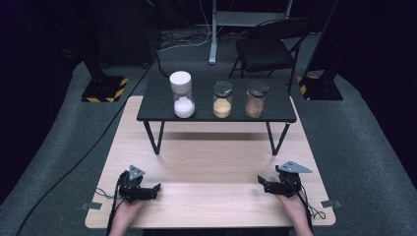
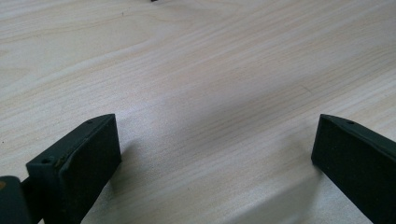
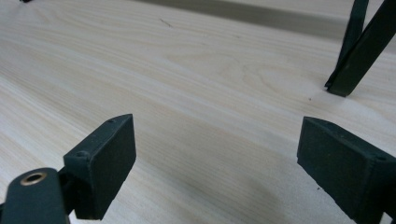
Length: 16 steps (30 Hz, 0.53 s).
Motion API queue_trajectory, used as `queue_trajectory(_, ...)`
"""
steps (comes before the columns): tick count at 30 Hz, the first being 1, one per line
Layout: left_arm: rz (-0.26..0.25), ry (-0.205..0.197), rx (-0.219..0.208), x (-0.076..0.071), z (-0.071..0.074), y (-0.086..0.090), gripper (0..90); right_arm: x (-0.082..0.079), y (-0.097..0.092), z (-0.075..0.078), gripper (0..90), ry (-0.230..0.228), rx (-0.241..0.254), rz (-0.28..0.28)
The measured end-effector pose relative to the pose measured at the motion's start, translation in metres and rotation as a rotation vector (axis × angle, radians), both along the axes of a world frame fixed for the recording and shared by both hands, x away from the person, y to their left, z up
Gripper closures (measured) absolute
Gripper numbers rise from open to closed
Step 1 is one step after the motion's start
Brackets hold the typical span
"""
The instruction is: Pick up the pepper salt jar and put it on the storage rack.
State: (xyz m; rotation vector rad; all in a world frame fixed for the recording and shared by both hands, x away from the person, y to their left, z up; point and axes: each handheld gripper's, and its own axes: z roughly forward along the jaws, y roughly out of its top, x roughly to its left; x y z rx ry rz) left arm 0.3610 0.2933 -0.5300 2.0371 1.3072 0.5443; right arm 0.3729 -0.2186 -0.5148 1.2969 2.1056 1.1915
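Note:
Three jars stand in a row on a low black shelf [image 1: 157, 105] at the far side of the wooden table [image 1: 211, 162]: one with a white lid and white powder [image 1: 182, 95], one with yellow-orange powder [image 1: 222, 100], one with brown powder [image 1: 256, 100]. Near the front left edge, my left gripper [image 1: 156, 189] lies low over the wood, pointing right. Its jaws are open with only bare wood between them [image 2: 215, 140]. At the front right, my right gripper [image 1: 260, 182] points left, also open and holding nothing [image 3: 217, 144]. Both grippers are far from the jars.
The shelf stands on thin black legs [image 3: 355, 51], one pair ahead and to the right of my right gripper. A black folding chair [image 1: 268, 49] and a metal stand [image 1: 213, 34] are on the carpet beyond the table. Cables trail across the floor at left.

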Motion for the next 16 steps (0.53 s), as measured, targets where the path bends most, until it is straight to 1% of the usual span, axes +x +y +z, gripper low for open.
queue_trajectory(6, 0.000, 0.000, 0.000, 0.0000, 0.0000, 0.0000, 0.9, -0.0014, 0.0022, -0.0072, 11.2, 0.019, -0.042, 0.009)
queue_trajectory(10, 0.001, 0.000, 0.000, 0.0000, 0.0000, -0.0001, 1.0, -0.0017, 0.0034, -0.0104, 11.1, 0.038, -0.059, 0.015)
queue_trajectory(13, 0.000, 0.000, 0.000, 0.0000, 0.0000, 0.0000, 1.0, -0.0025, 0.0049, -0.0106, 11.2, 0.038, -0.077, 0.017)
queue_trajectory(16, 0.001, 0.000, 0.000, -0.0001, 0.0000, -0.0001, 0.9, -0.0024, 0.0072, -0.0112, 11.1, 0.049, -0.109, 0.018)
